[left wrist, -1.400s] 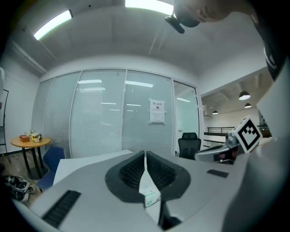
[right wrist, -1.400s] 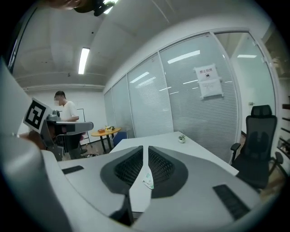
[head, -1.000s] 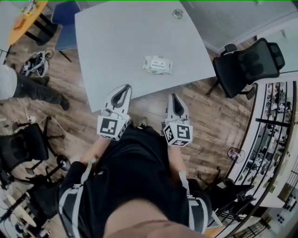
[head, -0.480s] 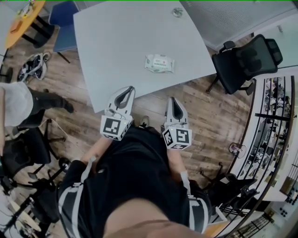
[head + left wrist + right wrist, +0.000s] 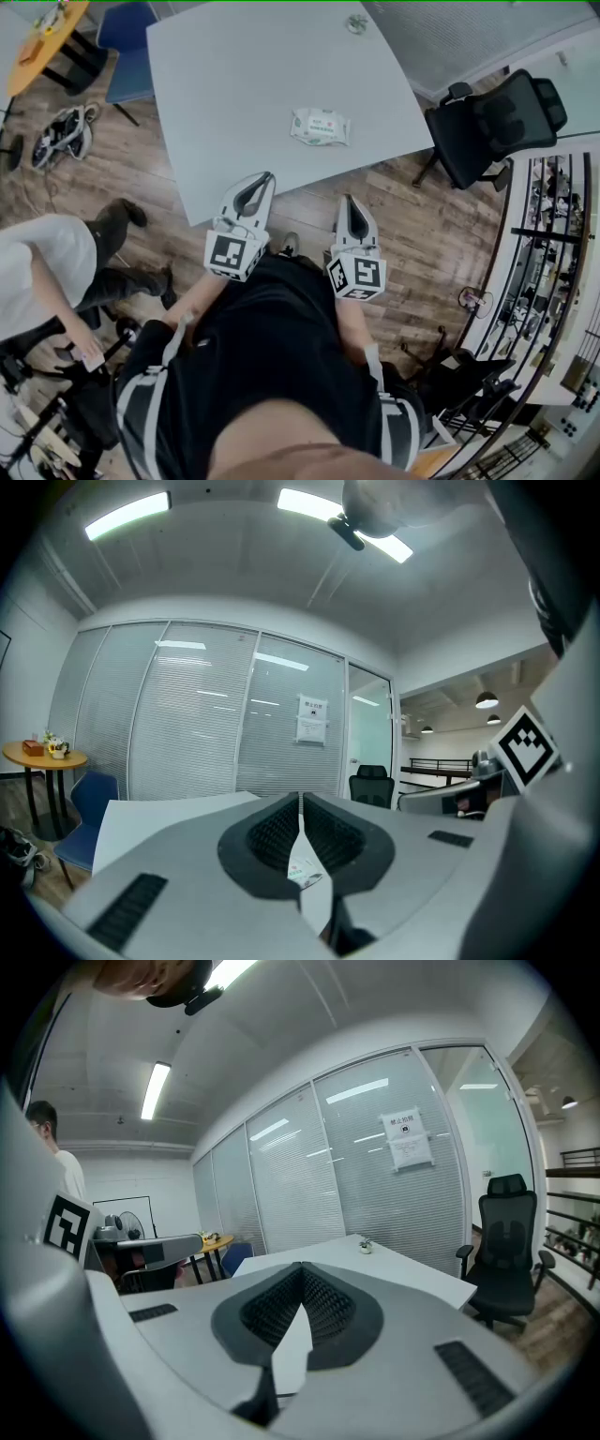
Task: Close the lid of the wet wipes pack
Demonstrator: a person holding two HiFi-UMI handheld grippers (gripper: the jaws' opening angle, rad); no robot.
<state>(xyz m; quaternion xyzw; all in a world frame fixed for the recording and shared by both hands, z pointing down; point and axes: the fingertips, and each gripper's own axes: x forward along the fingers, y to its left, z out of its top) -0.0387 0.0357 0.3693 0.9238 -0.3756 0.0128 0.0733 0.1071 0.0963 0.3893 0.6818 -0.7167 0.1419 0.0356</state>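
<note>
The wet wipes pack (image 5: 319, 127), white and green with a pale lid panel on top, lies flat on the grey table (image 5: 234, 84) near its front right edge. From here I cannot tell whether the lid is up or down. My left gripper (image 5: 265, 176) hangs just short of the table's front edge, shut, with nothing between its fingers. To its right, over the wooden floor, my right gripper (image 5: 348, 198) is also shut and empty. In the left gripper view the jaws (image 5: 300, 799) meet at the tip, and a sliver of the pack (image 5: 305, 874) shows through the gap behind it. The right gripper view shows closed jaws (image 5: 302, 1267) too.
A black office chair (image 5: 497, 122) stands right of the table. A small round object (image 5: 357, 25) sits at the table's far edge. A blue chair (image 5: 131, 37) and an orange round table (image 5: 47, 37) stand far left. A person in a white top (image 5: 37, 281) bends at left.
The person in the white top has walked down the left side of the head view. Both grippers stay below the table's front edge.
</note>
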